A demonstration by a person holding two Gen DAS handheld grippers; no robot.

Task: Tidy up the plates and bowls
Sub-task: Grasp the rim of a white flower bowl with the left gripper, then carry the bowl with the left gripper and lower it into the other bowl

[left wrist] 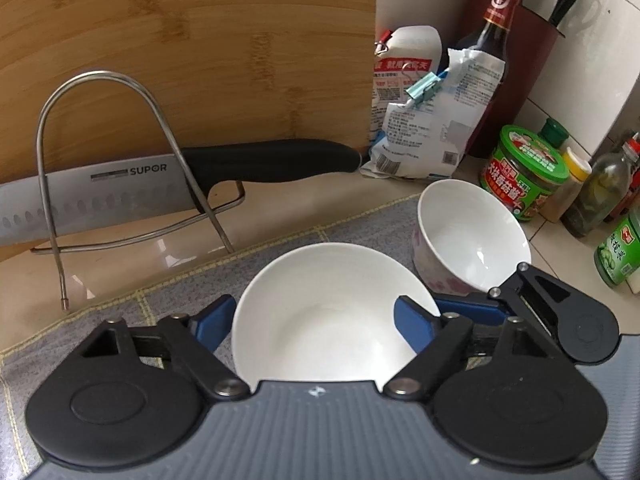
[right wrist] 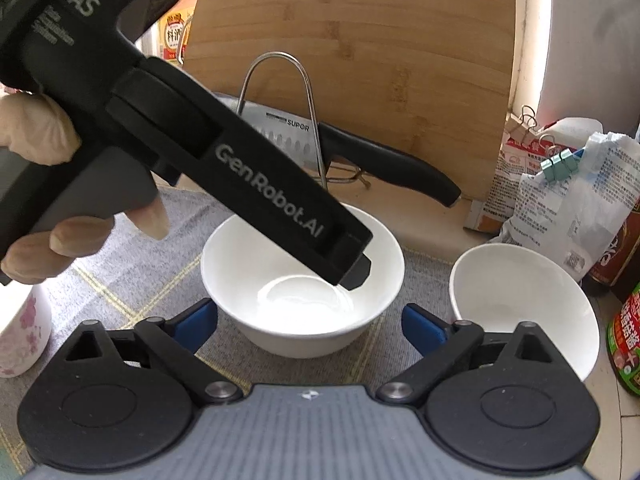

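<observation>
Nothing is stacked yet, so the tidying looks barely begun, and no plates are in view.

The white bowl (left wrist: 320, 308) stands upright and empty on a grey checked mat (left wrist: 100, 308), glossy inside with a plain rim. The left gripper (left wrist: 314, 320) reaches down over it, held by a hand (right wrist: 40, 132). Its blue pads (left wrist: 216, 320) sit against opposite sides of the rim, so it appears to have hold of the bowl, which is not lifted.

The right gripper (right wrist: 312, 322) hovers just short of the same bowl. Its jaws are wide apart, clear of the bowl, and hold nothing.

Just to the right, a floral bowl (left wrist: 472, 236) with pink blossoms outside and white inside also stands upright and empty. It is close against the white bowl; whether they touch is unclear. In the right wrist view another blossom-patterned vessel (right wrist: 20, 328) shows at the left edge, cut off.

All of these seemingly remain to be gathered.

Behind the mat, on the beige desk (left wrist: 120, 264), a knife (left wrist: 100, 200) rests in a wire rack (left wrist: 100, 74) against a bamboo board (left wrist: 200, 60). Jars (left wrist: 524, 172), bottles and clipped bags crowd the right corner.
</observation>
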